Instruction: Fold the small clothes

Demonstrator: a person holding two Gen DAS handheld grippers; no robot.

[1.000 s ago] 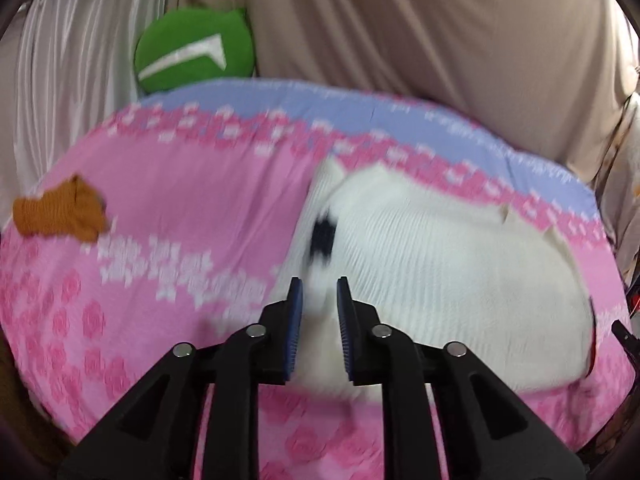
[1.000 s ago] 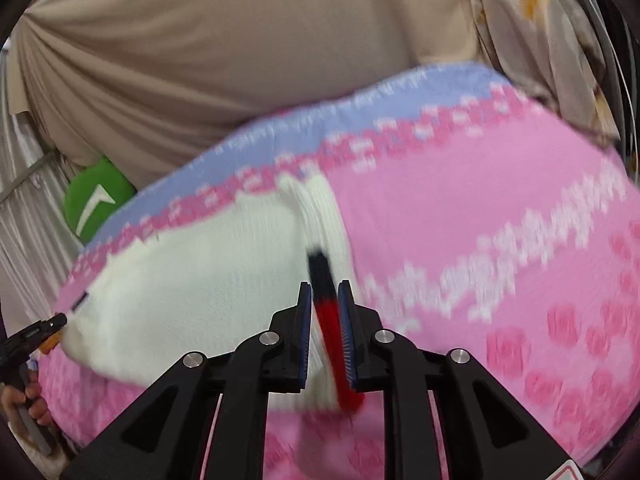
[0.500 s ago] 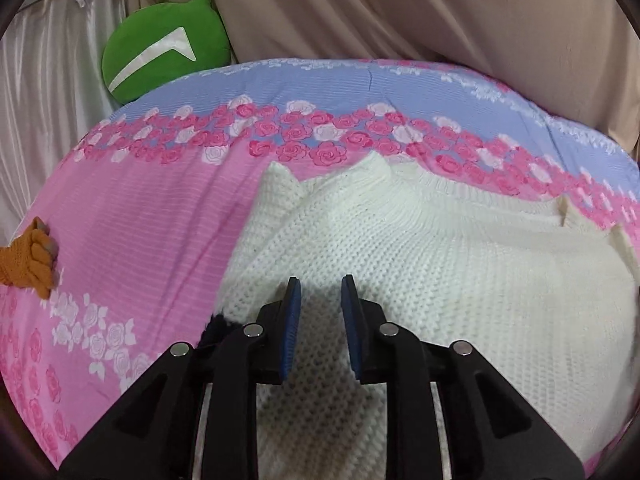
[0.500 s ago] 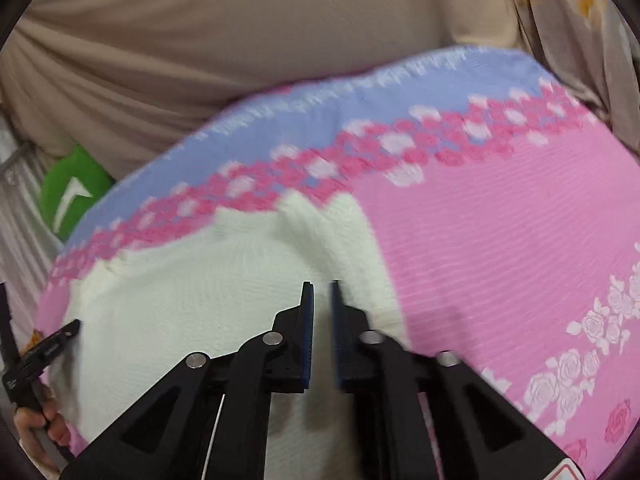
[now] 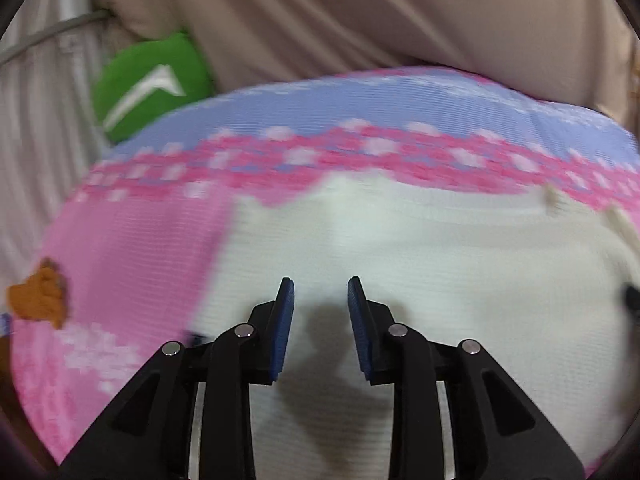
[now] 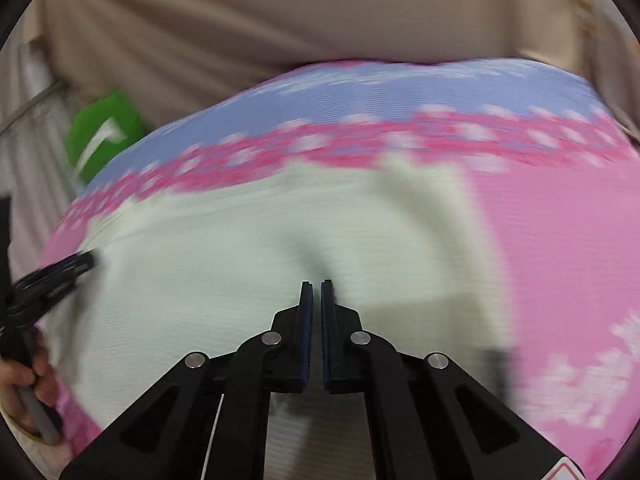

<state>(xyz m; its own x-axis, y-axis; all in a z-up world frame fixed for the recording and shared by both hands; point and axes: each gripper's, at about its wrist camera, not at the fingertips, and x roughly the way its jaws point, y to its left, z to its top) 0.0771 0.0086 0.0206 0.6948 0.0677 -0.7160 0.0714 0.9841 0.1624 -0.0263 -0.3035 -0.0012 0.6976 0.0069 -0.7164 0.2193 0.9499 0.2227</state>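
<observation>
A white knitted sweater (image 5: 440,260) lies spread on the pink and blue flowered bedspread (image 5: 140,248). It also fills the middle of the right wrist view (image 6: 240,260). My left gripper (image 5: 320,300) hovers over the sweater's left part, open, with nothing between its blue pads. My right gripper (image 6: 316,292) is over the sweater's right part, its jaws nearly together with a thin gap and nothing visibly held. The left gripper (image 6: 60,272) shows at the left edge of the right wrist view. Both views are blurred by motion.
A green cushion (image 5: 148,84) lies at the bed's far left corner. A small orange garment (image 5: 40,296) lies on the bedspread at the left. Beige curtains (image 5: 360,20) hang behind the bed.
Both grippers let go of the sweater's black and red trim and it now lies flat. The left gripper has opened wider. The right gripper has closed to a thin gap.
</observation>
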